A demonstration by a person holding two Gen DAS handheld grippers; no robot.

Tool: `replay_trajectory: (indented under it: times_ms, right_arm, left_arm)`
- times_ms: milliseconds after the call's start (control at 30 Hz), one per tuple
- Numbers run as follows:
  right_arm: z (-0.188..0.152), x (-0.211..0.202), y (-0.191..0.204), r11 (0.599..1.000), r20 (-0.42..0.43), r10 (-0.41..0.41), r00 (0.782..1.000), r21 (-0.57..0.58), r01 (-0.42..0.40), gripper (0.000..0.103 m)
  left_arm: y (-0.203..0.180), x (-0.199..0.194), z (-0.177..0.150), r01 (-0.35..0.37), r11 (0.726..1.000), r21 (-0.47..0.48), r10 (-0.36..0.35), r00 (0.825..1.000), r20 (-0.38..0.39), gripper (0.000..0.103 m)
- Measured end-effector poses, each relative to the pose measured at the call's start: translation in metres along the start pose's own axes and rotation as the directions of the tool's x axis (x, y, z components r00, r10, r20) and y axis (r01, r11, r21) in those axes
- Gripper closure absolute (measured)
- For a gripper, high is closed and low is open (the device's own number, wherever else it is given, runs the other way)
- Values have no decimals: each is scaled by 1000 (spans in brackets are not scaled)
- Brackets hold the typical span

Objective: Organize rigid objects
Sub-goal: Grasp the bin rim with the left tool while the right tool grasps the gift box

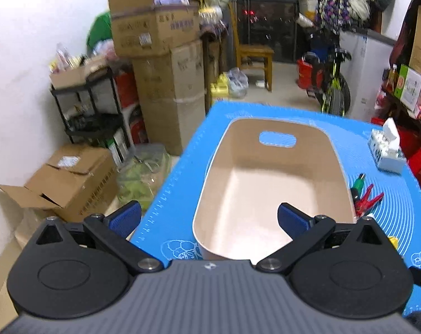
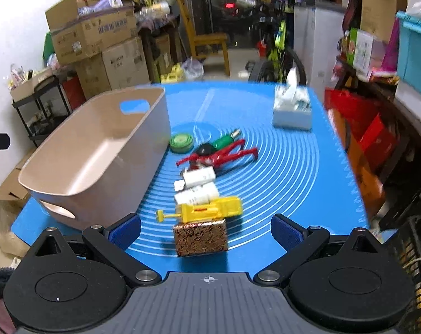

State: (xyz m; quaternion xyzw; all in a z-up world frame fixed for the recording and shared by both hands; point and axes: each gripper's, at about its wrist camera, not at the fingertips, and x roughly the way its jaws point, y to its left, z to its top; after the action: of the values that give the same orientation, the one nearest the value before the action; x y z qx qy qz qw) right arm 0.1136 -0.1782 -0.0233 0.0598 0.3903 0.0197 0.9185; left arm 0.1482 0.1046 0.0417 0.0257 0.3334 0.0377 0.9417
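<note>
A beige plastic bin (image 1: 274,183) with handle slots stands empty on the blue mat (image 1: 179,194); it also shows at the left of the right wrist view (image 2: 99,153). My left gripper (image 1: 209,220) is open and empty above the bin's near left rim. My right gripper (image 2: 206,232) is open and empty, just behind a brown patterned box (image 2: 200,238). Beyond the box lie a yellow tool (image 2: 210,210), two white bottles (image 2: 197,186), a red clamp (image 2: 221,154), a green-handled item (image 2: 224,142) and a green tape roll (image 2: 181,142).
A tissue box (image 2: 292,107) stands at the mat's far right; it also shows in the left wrist view (image 1: 387,150). Cardboard boxes (image 1: 165,55), a black rack (image 1: 90,105) and a wooden chair (image 1: 255,53) stand beyond the table. Shelves with goods (image 2: 377,55) are at the right.
</note>
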Motion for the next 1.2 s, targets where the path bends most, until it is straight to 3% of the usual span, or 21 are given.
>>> replay_trajectory:
  times_ms: [267, 433, 500, 567, 700, 900, 1033, 1200]
  right_arm:
    - [-5, 55, 8, 1000, -122, 3, 993, -13, -5, 8]
    - [-9, 79, 11, 999, -176, -27, 984, -47, 18, 8]
    - [-9, 86, 8, 999, -192, -27, 981, -31, 21, 15]
    - [-10, 92, 6, 999, -204, -30, 978, -20, 26, 18]
    - [-11, 101, 9, 999, -214, -43, 976, -28, 37, 19]
    - [-7, 111, 12, 998, -231, -57, 971, -35, 51, 29]
    - [-5, 115, 13, 998, -238, -65, 969, -35, 59, 40]
    - [-4, 114, 11, 998, -248, -60, 967, -27, 55, 40]
  left_arm:
    - [22, 64, -2, -19, 1000, 14, 20, 994, -111, 1]
    - [32, 90, -6, -18, 1000, 15, 20, 980, -199, 3]
    - [36, 95, -8, -1, 1000, 4, 1, 976, -216, 4]
    - [38, 100, -8, 4, 1000, -5, -5, 973, -231, 17]
    - [40, 106, -8, 32, 1000, -1, -31, 965, -260, 30]
    - [40, 118, -8, 70, 997, -29, -75, 948, -309, 67]
    - [33, 116, -8, 82, 997, 11, -74, 947, -313, 78]
    - [29, 117, -7, 104, 995, 10, -95, 944, -315, 95]
